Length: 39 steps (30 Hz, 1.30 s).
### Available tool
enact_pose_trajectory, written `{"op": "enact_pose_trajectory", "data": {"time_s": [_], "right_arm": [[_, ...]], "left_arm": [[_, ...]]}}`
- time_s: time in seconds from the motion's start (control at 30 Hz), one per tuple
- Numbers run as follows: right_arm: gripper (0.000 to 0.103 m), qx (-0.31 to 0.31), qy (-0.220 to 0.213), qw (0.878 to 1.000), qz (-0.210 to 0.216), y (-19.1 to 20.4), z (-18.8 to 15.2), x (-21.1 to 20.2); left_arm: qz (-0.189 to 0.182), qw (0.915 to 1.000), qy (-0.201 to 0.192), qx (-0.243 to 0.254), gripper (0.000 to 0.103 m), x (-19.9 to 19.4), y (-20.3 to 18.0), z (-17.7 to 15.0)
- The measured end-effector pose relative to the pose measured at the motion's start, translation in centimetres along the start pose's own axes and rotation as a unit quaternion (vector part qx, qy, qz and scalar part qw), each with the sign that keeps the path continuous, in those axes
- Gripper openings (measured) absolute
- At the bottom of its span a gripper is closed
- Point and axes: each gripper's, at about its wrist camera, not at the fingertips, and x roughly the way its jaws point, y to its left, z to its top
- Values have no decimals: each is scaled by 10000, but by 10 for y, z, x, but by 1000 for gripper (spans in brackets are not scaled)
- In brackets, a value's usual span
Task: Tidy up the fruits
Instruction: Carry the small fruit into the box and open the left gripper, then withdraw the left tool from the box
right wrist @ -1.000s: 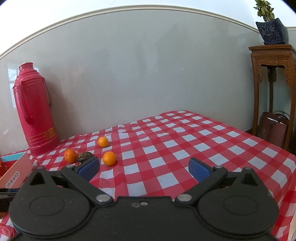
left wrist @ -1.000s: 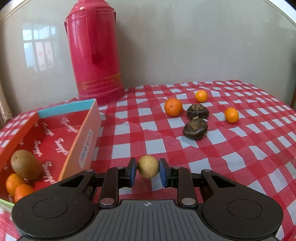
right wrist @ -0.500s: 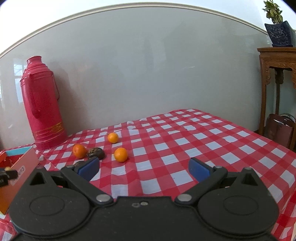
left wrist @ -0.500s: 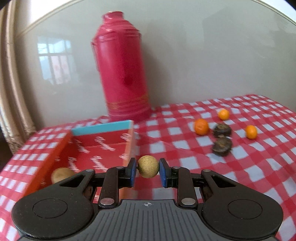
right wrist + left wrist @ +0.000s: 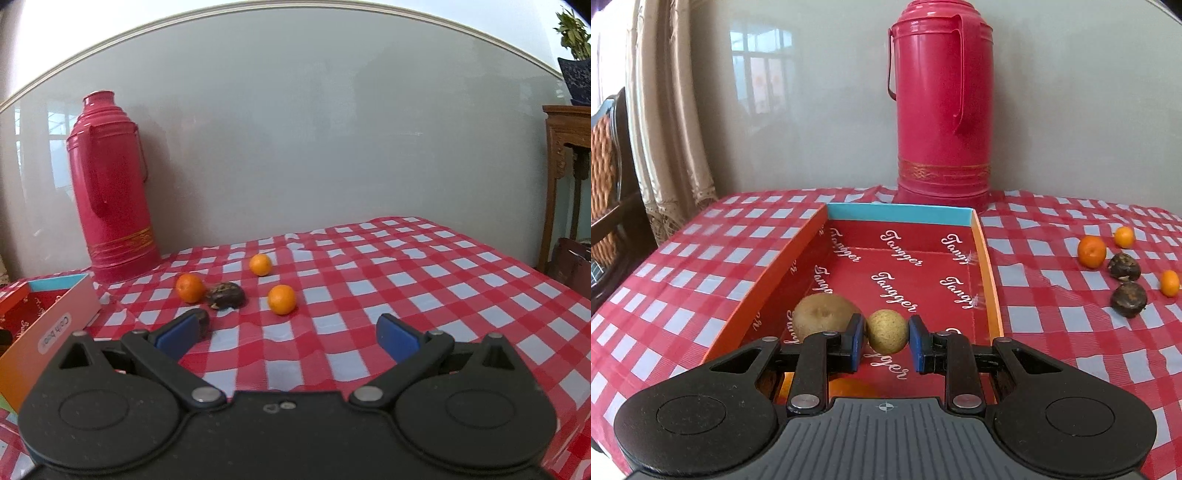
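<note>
two grippers: left gripper [image 5: 887, 341] clamps a small round fruit [image 5: 887, 331] over the walled red box [image 5: 990, 280], right gripper [image 5: 288, 336] gapes above open checkered tablecloth [image 5: 424, 280]

A glossy grey-green wall [image 5: 820, 110] rises behind my table [image 5: 424, 266], draped in red-and-white check, and mirrors a bright window [image 5: 759, 70]. Beige curtains [image 5: 661, 122] hang past the table's left edge beside 1 dark wooden chair [image 5: 609, 177]. Off its right edge stands a carved wooden stand [image 5: 567, 147].
</note>
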Motion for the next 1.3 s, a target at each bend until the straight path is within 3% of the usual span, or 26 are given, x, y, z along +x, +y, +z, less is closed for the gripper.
{"op": "enact_pose_trajectory", "data": {"time_s": [0.2, 0.4, 0.53, 0.63, 0.67, 0.73, 0.93, 1.1, 1.2, 1.3], "right_arm": [[97, -107, 14, 9998, 147, 13, 0, 2], [97, -191, 30, 9994, 269, 23, -1, 3], [97, -210, 33, 9992, 348, 29, -1, 3], [97, -225, 43, 9989, 411, 34, -1, 4], [97, -231, 44, 9988, 437, 35, -1, 4], [97, -255, 47, 9985, 489, 39, -1, 5], [97, -325, 72, 9976, 606, 50, -3, 7], [97, -427, 96, 9965, 708, 61, -4, 9], [97, -469, 146, 9958, 777, 66, -4, 12], [97, -521, 185, 9951, 818, 71, -4, 16]], "left_arm": [[-130, 9991, 213, -340, 27, 1, 9, 4], [-475, 9930, 551, -930, 28, 5, 27, 7], [-434, 9922, 544, -1037, 28, 1, 34, 8], [-584, 9896, 624, -1160, 39, 2, 39, 8], [-553, 9892, 610, -1209, 50, -1, 41, 8], [-261, 9909, 390, -1262, 58, -9, 46, 8], [395, 9937, -118, -1044, 59, -34, 62, 6], [868, 9907, -298, -1002, 61, -51, 85, -12], [1183, 9865, -457, -1037, 74, -63, 96, -27], [1437, 9807, -632, -1168, 77, -72, 104, -43]]}}
